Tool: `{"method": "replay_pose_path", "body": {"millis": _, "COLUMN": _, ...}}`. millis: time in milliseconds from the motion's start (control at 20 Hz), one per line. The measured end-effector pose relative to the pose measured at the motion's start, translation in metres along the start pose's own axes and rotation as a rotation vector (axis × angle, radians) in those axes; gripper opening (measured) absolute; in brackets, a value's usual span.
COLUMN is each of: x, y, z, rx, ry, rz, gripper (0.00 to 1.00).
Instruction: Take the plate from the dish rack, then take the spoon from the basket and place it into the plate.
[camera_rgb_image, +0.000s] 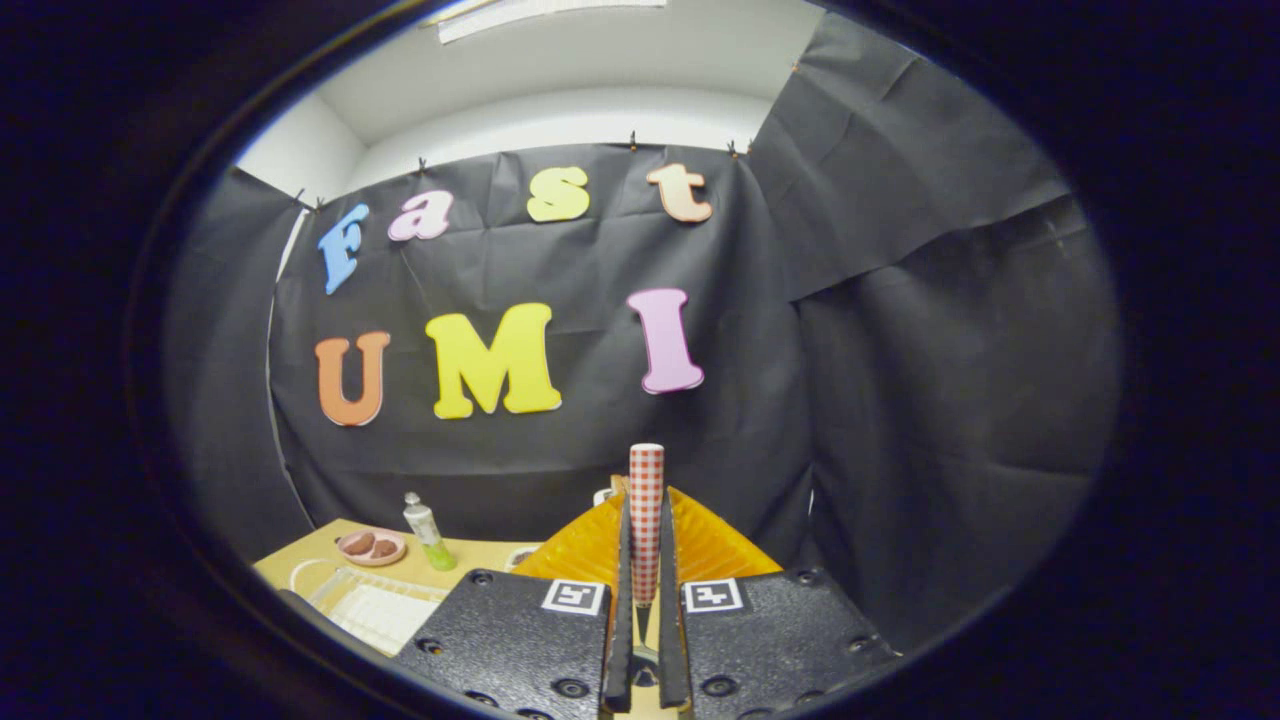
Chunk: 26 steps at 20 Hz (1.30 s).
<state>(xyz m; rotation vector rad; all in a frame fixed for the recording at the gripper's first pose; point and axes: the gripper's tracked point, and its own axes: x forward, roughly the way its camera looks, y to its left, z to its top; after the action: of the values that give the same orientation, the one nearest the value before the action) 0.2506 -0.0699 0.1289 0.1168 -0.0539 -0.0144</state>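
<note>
Gripper view: the black cloth wall (900, 380) closes the booth on all sides beyond the fingers, with a white ceiling above. The table (300, 562) lies low and to the left of the fingers, and its near edge runs close beside the white slatted rack (385, 612), which I take to be the dish rack. A ribbed form (590, 545) fans out just beyond both fingers; whether it is the basket, a plate or something else cannot be determined.

The gripper (646, 530) has its fingers drawn nearly together, pinching a red-and-white checked strip (646, 470) that stands upright between them and rises clear above the tips. This is judged to be the spoon handle; the bowl end is hidden. The plate cannot be identified with certainty.

A small pink dish (371, 546) holding two brown pieces sits far back on the table, and a small tube (428, 530) stands just beside it.

Recommendation: keep the pinch firm and the strip upright during transfer. Open room lies above and to the right. Travel left should stay high enough to clear the rack and tube, and the descent should avoid the table edge.
</note>
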Motion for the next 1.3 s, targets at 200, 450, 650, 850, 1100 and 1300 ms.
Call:
{"method": "replay_pose_path", "body": {"millis": 200, "x": -0.066, "y": 0.062, "z": -0.012, "rx": -0.051, "ry": -0.039, "rz": 0.076, "gripper": 0.16}}
{"method": "replay_pose_path", "body": {"millis": 450, "x": -0.138, "y": 0.145, "z": -0.078, "rx": -0.089, "ry": -0.068, "rz": 0.191, "gripper": 0.16}}
{"method": "replay_pose_path", "body": {"millis": 650, "x": -0.167, "y": 0.187, "z": -0.135, "rx": -0.102, "ry": -0.021, "rz": 0.252, "gripper": 0.16}}
{"method": "replay_pose_path", "body": {"millis": 850, "x": -0.176, "y": 0.192, "z": -0.168, "rx": -0.052, "ry": -0.006, "rz": 0.230, "gripper": 0.16}}
{"method": "replay_pose_path", "body": {"millis": 1100, "x": -0.182, "y": 0.181, "z": -0.208, "rx": -0.057, "ry": 0.042, "rz": 0.215, "gripper": 0.17}}
{"method": "replay_pose_path", "body": {"millis": 1300, "x": -0.179, "y": 0.180, "z": -0.225, "rx": 0.003, "ry": 0.114, "rz": 0.254, "gripper": 0.17}}
